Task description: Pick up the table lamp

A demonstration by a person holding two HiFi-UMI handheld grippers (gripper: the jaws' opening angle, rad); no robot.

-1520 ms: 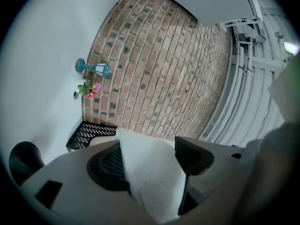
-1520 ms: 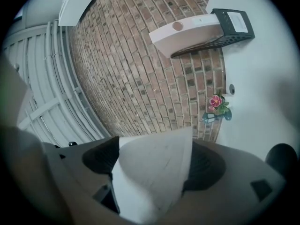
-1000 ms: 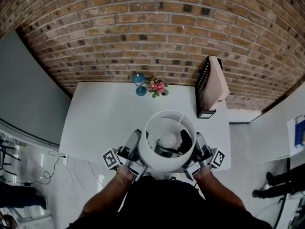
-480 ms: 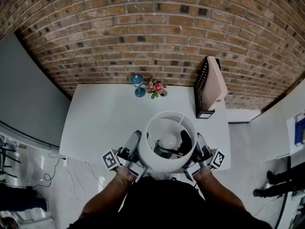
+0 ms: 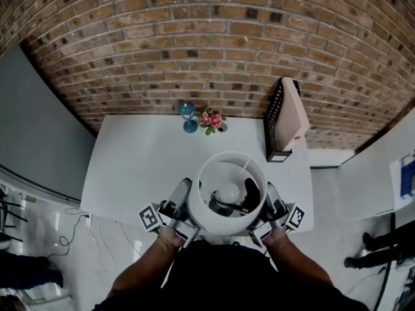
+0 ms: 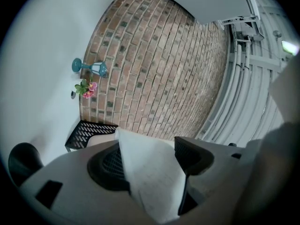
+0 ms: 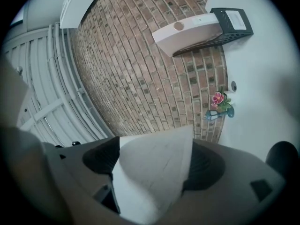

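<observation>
1. The left gripper (image 5: 183, 193) is at the left side of the table lamp (image 5: 228, 193), and its marker cube (image 5: 150, 216) points away from the lamp.
2. In the left gripper view, the left gripper (image 6: 150, 168) has its two jaws closed on the white shade (image 6: 154, 182). The wall of the shade goes between them, one pad on each face, and it fills the gap.
3. A blue candle holder (image 5: 189, 115) stands far behind the lamp, a little to its left, beside the brick wall (image 5: 207, 44).
4. A small bunch of pink flowers (image 5: 213, 117) stands just right of that holder, also far behind the lamp.
5. The lamp itself is between the two grippers, above the near edge of the white table (image 5: 142, 161). The head view looks down into the open shade, and the bulb is visible inside. The foot of the lamp is hidden under the shade, so it is not possible to say if it rests on the table.
6. The right gripper (image 5: 271, 196) is at the right side of the lamp, opposite the left one.
7. In the right gripper view, the right gripper (image 7: 152, 165) also clamps the wall of the shade (image 7: 150, 182) between its pads.
8. A black mesh rack (image 5: 279, 118) with a pale box in it stands behind the lamp, to its right.
</observation>
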